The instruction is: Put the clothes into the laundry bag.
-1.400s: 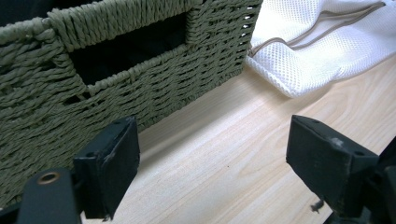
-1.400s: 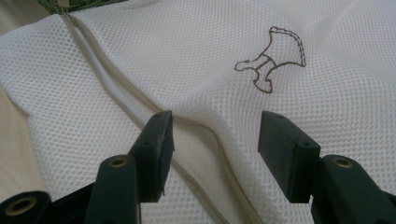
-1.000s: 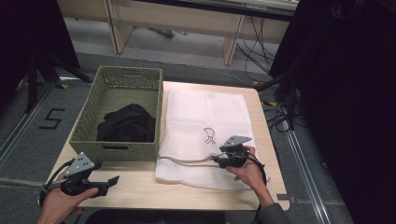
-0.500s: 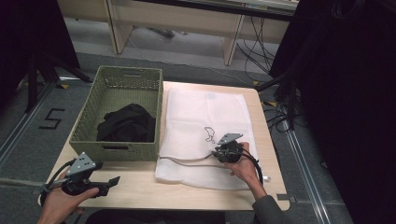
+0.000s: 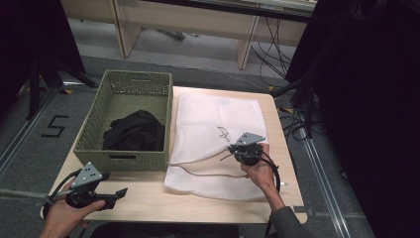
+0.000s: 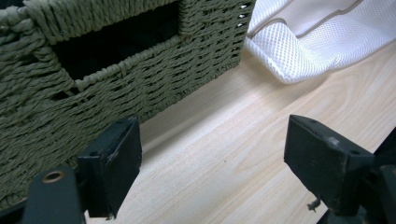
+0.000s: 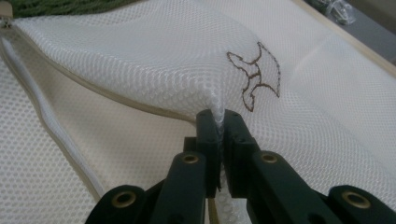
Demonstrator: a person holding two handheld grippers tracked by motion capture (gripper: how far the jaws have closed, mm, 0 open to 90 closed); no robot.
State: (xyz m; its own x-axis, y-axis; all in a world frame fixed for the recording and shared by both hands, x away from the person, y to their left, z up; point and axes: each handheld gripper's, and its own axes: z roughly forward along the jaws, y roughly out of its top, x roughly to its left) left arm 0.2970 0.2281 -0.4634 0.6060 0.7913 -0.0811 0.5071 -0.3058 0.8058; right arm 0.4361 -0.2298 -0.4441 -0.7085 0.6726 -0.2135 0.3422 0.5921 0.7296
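Left gripper: low over the wooden table at its near left corner — jaws spread wide with nothing between them; in the left gripper view bare tabletop lies in the gap.
Wicker basket: green, just beyond the left gripper, with a black garment bunched inside.
White mesh laundry bag: flat on the table just right of the basket, its opening edge facing the person.
Embroidered mark: brown outline on the bag's top layer, just past the right jaws.
Right gripper: jaws pinched together on a raised fold of the bag's upper layer — mesh sits squeezed between them, lifted off the lower layer.
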